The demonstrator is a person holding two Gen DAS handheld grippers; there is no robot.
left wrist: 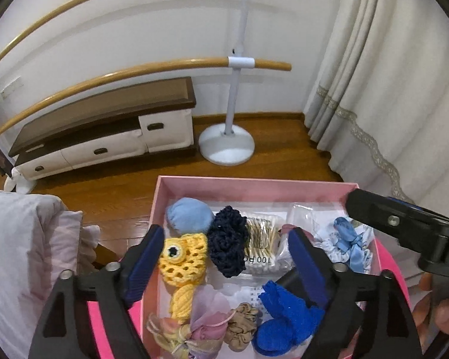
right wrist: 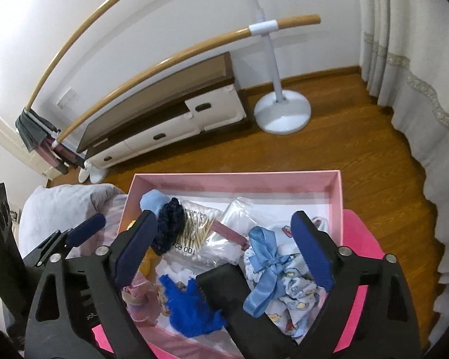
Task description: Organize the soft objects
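1. A pink box (left wrist: 254,184) with its top open sits on a brighter pink surface (left wrist: 395,266), above a wooden floor (left wrist: 284,146).
2. The left gripper (left wrist: 224,257) hangs over the near left part of the box with its jaws spread wide and nothing pinched between the blue pads (left wrist: 145,257).
3. Between those jaws lies a yellow crocheted fish (left wrist: 184,266), touching neither pad.
4. A dark navy scrunchie (left wrist: 227,240) lies just beside the fish, and a pale blue soft ball (left wrist: 190,215) sits in the far left corner of the box.
5. A clear pack of cotton swabs (left wrist: 262,242) lies in the middle of the box, beside the navy scrunchie.
6. At the near edge rest a bright blue knitted piece (left wrist: 284,320), a tan scrunchie (left wrist: 242,326) and a mauve gauzy pouch (left wrist: 206,326).
7. The right gripper (right wrist: 224,254) hovers over the right half of the box, its jaws also released and wide apart.
8. Between them lie a printed white cloth item with a light blue satin ribbon bow (right wrist: 266,266), and a black block (right wrist: 224,287) beside it; the pads touch neither.
9. A fingertip (left wrist: 447,314) of the person shows at the right edge of the left wrist view.
10. Behind the box stand a low cabinet (left wrist: 113,131), a white-based rack with wooden bars (left wrist: 227,146) and a cream curtain (left wrist: 383,89); a grey pillow (left wrist: 24,254) lies to the left.
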